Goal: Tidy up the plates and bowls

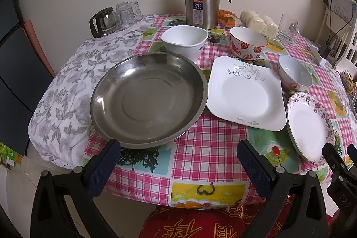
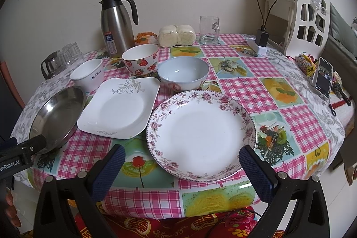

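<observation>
The square white plate [image 1: 245,93] lay at the middle of the spread on the checked tablecloth [image 1: 200,148], and everything else ranged around it. Just beside it toward the grey floral cloth sat the steel basin [image 1: 147,99], its rim very near the plate's edge; on the plate's other side lay the floral round plate [image 2: 200,135], close but apart. Behind the square plate stood three bowls: the white MAX bowl [image 2: 88,76], the strawberry bowl [image 2: 140,59] and the pale blue bowl [image 2: 184,74], the last nearest the round plate. Farther back from the plate stood the steel thermos jug [image 2: 117,26], wrapped buns [image 2: 177,35] and a glass mug [image 2: 208,30]. You held your left gripper [image 1: 178,167] with its jaws spread wide and empty, short of the basin's near rim. Your right gripper [image 2: 181,167] was likewise agape, holding nothing, its fingers framing the round plate's near edge.
</observation>
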Available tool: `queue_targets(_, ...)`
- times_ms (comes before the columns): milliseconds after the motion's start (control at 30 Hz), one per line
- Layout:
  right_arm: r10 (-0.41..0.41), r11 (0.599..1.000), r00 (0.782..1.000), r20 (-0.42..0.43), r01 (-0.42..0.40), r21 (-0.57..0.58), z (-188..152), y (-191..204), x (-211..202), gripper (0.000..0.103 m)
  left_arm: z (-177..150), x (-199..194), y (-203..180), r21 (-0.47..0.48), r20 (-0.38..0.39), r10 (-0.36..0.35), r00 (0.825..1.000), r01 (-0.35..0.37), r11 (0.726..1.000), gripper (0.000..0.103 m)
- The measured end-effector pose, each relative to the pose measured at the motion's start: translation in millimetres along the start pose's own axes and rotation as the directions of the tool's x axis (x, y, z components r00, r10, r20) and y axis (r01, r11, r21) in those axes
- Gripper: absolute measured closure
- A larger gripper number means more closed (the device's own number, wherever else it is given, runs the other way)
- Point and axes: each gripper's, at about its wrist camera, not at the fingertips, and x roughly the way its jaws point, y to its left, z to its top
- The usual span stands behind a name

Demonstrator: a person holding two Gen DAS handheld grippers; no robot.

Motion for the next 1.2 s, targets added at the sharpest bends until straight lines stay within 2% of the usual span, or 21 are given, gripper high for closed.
queue_targets(467,0.002,1.0,1.0,-0.004,-0.002,-0.008,-2.1,2.6,2.6,0.0,1.4,-0.4,5.3,-0.026,0.003,-0.003,1.0,0.003,1.0,0.0)
queue_targets(800,0.001,1.0,1.0,-0.008,-0.001,-0.022,0.8,9.7,6.2,0.0,6.8,4.8,19.9,-0.065,0.012,0.042,0.999,-0.041,0.997,0.0)
queue_targets(967,0.016,0.999,1.0,0.007,-0.016,-0.035,18.5,22.7,4.7,0.0,25.7,5.1,38.5,-0.127,0.004,0.054,0.999,-0.053,0.991,0.0)
queue_targets(1200,0.068,0.996,0.996,0.055,-0.065,-0.062,56.1,53.8,3.0,0.0,60.0,-3.7,56.6,-0.2,0.065,0.066,0.996,-0.052,0.978,0.0)
